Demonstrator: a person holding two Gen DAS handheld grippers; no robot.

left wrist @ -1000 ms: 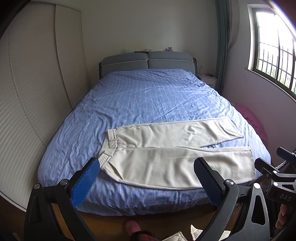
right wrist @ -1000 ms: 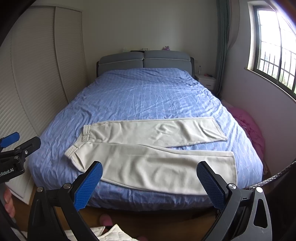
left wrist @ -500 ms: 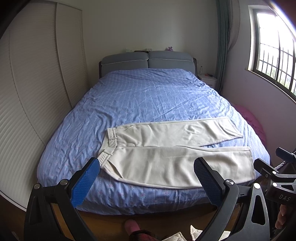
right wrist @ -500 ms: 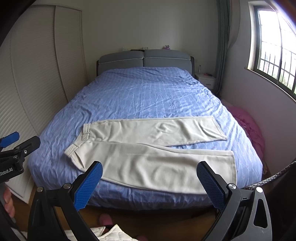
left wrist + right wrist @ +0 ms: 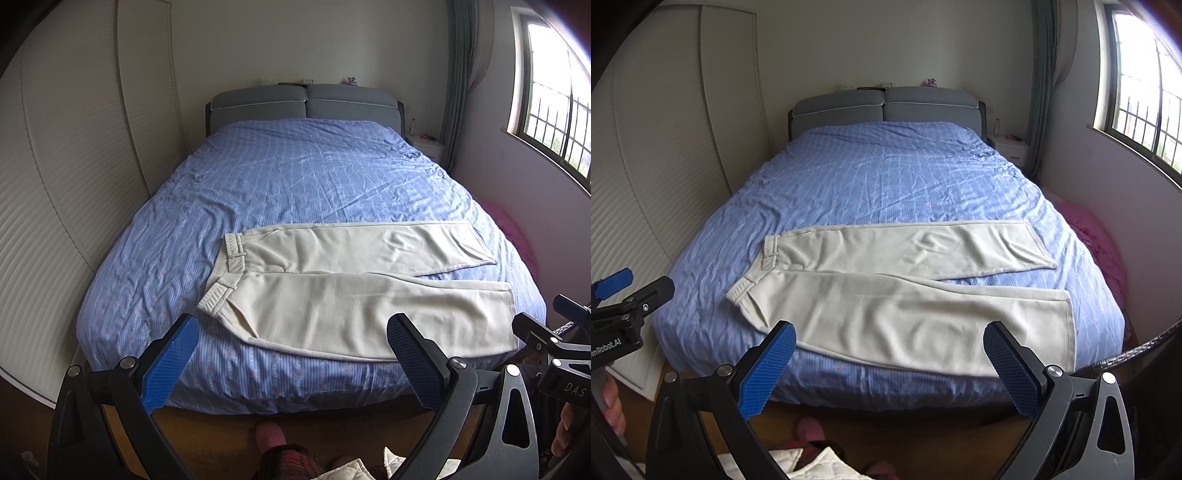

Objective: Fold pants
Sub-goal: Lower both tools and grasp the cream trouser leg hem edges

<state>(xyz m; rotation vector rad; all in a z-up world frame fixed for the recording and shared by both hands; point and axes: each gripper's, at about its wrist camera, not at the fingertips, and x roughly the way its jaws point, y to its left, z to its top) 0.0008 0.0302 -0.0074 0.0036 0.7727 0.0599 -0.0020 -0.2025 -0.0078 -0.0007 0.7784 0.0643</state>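
Pants (image 5: 354, 291) lie flat on the bed (image 5: 295, 177), near its foot edge, unfolded. Long axis runs left to right: waistband left, both leg hems right. Left tongs (image 5: 291, 363) spread wide, empty, short of the bed, nearer the waistband. Right tongs (image 5: 888, 367) likewise spread, empty, nearer the hems. Judgement: fold not yet begun; each takes its own end.

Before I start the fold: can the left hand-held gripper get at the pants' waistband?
Probably yes: the left hand-held gripper is open, and nothing lies between it and the waistband at the bed's near edge.
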